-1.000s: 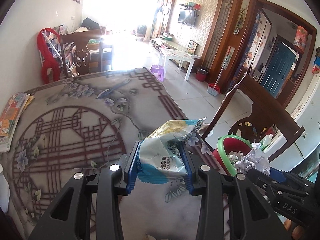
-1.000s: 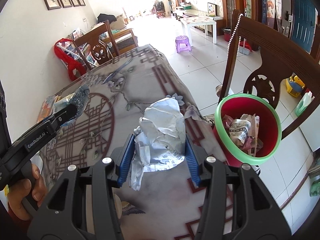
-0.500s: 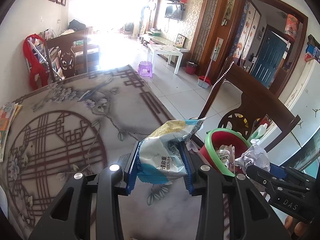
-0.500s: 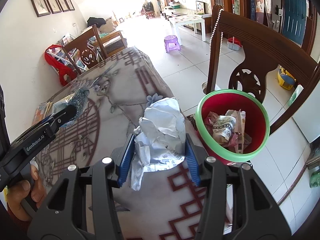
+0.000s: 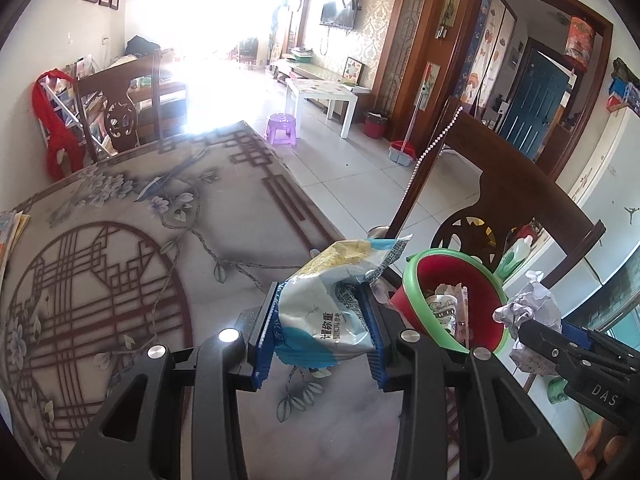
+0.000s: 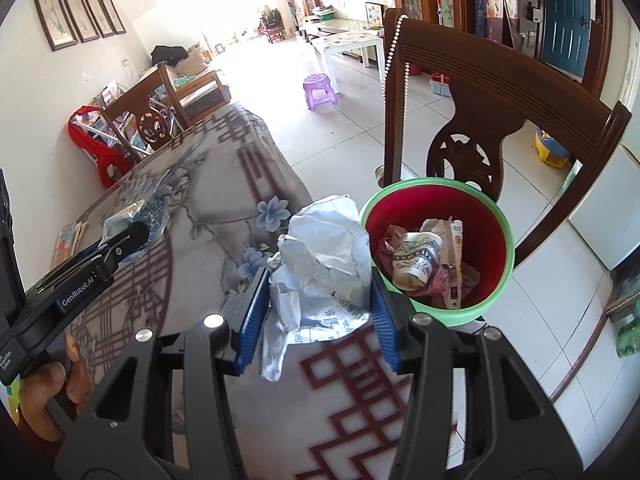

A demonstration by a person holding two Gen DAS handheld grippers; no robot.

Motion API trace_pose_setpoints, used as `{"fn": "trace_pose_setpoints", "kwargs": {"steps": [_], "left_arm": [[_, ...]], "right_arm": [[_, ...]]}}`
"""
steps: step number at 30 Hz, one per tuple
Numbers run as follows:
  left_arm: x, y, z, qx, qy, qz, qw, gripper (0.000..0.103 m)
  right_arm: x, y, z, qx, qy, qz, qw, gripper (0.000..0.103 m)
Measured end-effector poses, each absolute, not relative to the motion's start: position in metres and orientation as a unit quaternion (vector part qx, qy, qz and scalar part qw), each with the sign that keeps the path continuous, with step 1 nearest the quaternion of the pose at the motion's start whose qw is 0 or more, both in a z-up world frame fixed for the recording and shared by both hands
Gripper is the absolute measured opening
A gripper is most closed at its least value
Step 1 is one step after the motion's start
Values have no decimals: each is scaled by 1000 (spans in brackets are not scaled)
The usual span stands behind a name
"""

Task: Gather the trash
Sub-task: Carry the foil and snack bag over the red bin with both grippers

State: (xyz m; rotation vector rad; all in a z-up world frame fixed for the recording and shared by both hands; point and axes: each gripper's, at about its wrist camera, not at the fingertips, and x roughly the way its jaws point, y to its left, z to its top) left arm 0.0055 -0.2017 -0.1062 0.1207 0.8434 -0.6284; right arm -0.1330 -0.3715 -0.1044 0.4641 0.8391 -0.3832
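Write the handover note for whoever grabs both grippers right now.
Left gripper: shut on the snack bag, above the table edge.
Right gripper: shut on the crumpled foil wrapper, right beside the bin.
Red bin with green rim: next to the table, by the chair, already holding wrappers.
Done: both pieces picked up.
Left: drop each into the bin.
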Motion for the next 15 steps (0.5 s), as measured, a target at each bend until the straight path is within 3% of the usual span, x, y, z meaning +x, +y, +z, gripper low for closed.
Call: {"fn": "trace_pose_setpoints", "kwargs": {"steps": [15], "left_arm": [[5, -242, -100, 84, 385, -336, 855, 35]], "right_arm": [[-143, -417, -101, 228, 383, -229, 865, 47]]}}
